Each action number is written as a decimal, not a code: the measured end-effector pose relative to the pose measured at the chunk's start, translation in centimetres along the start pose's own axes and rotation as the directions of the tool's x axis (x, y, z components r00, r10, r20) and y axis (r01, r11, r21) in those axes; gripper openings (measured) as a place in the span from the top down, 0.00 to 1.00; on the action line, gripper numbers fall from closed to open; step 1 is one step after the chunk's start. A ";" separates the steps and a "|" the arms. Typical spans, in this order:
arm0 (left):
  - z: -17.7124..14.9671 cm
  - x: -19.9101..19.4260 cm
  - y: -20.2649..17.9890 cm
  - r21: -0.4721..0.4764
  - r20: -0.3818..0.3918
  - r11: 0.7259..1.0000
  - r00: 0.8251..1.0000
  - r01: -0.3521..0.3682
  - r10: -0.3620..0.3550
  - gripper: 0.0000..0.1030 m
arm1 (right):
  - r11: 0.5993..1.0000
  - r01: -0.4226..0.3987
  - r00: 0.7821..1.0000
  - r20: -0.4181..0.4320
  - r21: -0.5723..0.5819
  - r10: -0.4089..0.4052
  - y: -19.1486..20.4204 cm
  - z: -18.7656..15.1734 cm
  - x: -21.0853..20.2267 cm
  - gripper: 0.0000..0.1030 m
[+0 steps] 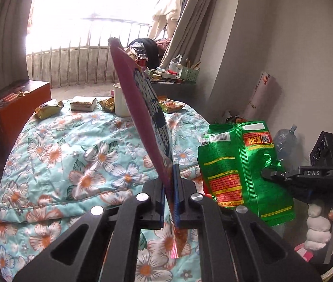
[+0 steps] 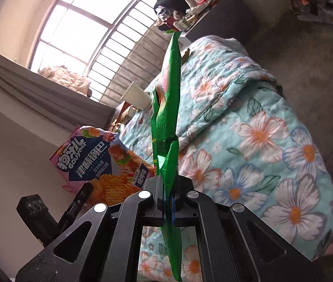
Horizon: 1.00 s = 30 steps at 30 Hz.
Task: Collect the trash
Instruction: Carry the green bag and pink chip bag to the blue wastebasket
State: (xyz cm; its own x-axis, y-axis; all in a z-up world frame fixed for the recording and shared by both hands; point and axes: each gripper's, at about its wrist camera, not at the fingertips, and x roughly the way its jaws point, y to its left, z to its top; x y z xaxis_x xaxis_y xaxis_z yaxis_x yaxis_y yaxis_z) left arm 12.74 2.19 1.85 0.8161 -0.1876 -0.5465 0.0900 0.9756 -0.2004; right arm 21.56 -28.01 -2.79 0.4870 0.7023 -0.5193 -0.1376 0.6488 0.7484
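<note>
white cup (image 1: 120,103), small wrappers (image 1: 48,109), floral quilt (image 1: 77,155)

Two held snack bags (image 1: 143,108) (image 1: 241,164), four packets (image 1: 49,109) (image 1: 83,104) (image 1: 108,104) (image 1: 172,105), one cup (image 1: 120,103)

The crinkled green foil snack bag (image 1: 241,169) looks glossy and reflective. The flat pink-and-blue plastic chip bag (image 2: 100,162) has a smooth printed sheen. The quilted turquoise floral cloth blanket (image 1: 72,155) looks soft and matt. The black gripper fingers (image 1: 155,202) look like matt plastic with shiny metal pins.
</note>
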 end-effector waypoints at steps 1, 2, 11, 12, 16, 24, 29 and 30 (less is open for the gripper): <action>0.0 -0.2 -0.3 0.012 0.005 1.000 1.000 -0.008 0.008 0.95 | 1.000 -0.006 1.000 0.003 0.002 0.006 0.0 -0.1 0.0 0.99; 0.0 -0.4 -0.5 0.022 0.010 1.000 1.000 -0.014 0.014 0.96 | 1.000 -0.011 1.000 0.007 0.003 0.011 -0.3 -0.2 -0.3 0.99; -0.1 -2.1 -1.6 0.084 0.066 0.994 0.996 -0.065 0.060 0.98 | 0.999 -0.042 0.999 0.027 -0.002 0.042 -0.9 -0.7 -1.7 0.99; -0.1 -2.2 -1.7 0.086 0.068 0.994 0.996 -0.067 0.061 0.98 | 0.999 -0.045 0.999 0.029 -0.005 0.045 -0.9 -0.7 -1.8 0.99; 0.0 -2.3 -1.8 0.093 0.076 0.993 0.995 -0.068 0.061 0.98 | 0.998 -0.055 0.997 0.047 -0.010 0.056 -0.8 -0.6 -2.4 0.99; 1.3 -3.4 -3.3 0.105 0.105 0.993 0.993 0.049 -0.060 0.99 | 1.000 -0.016 0.981 0.191 -0.023 0.020 -1.1 1.3 -7.9 0.99; 3.5 -2.7 -6.6 0.154 0.104 0.967 0.969 0.205 -0.222 0.99 | 0.994 0.108 0.929 0.358 -0.017 -0.095 -2.8 2.3 -14.7 0.99; 3.9 -2.3 -7.5 0.160 0.095 0.957 0.961 0.242 -0.259 0.99 | 0.990 0.140 0.913 0.387 -0.004 -0.128 -3.5 2.4 -15.9 0.99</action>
State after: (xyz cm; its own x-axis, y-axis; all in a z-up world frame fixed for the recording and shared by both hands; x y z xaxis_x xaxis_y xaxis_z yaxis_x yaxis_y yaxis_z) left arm 12.45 -4.26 7.78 0.8154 -0.4219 -0.3964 0.3746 0.9066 -0.1942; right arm 16.34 -42.15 3.80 0.7961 0.4451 -0.4100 -0.0715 0.7419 0.6667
